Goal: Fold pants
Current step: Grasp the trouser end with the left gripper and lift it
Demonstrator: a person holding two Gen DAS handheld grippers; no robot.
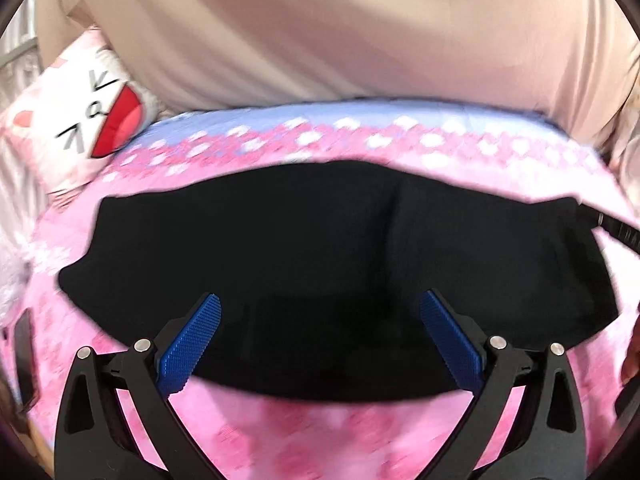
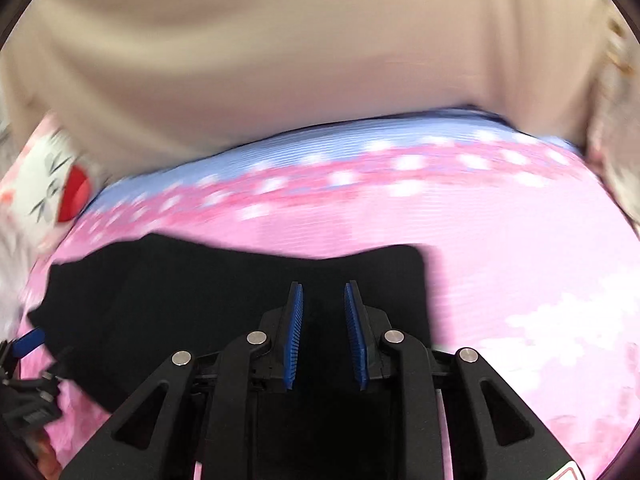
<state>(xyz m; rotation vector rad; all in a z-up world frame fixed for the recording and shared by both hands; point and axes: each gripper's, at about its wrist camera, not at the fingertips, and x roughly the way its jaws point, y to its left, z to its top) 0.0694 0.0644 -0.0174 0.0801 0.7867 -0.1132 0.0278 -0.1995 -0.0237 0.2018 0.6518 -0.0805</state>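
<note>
The black pants lie folded into a flat, wide bundle on the pink flowered bedsheet. My left gripper hovers over their near edge with its blue pads wide apart, holding nothing. In the right wrist view the pants stretch left from under my right gripper. Its blue pads are partly apart over the pants' right end, with no cloth seen between them. The left gripper shows at the left edge of that view.
A white cat-face pillow lies at the far left of the bed. A person in a beige top stands behind the far edge of the bed. A dark phone-like object lies at the left edge.
</note>
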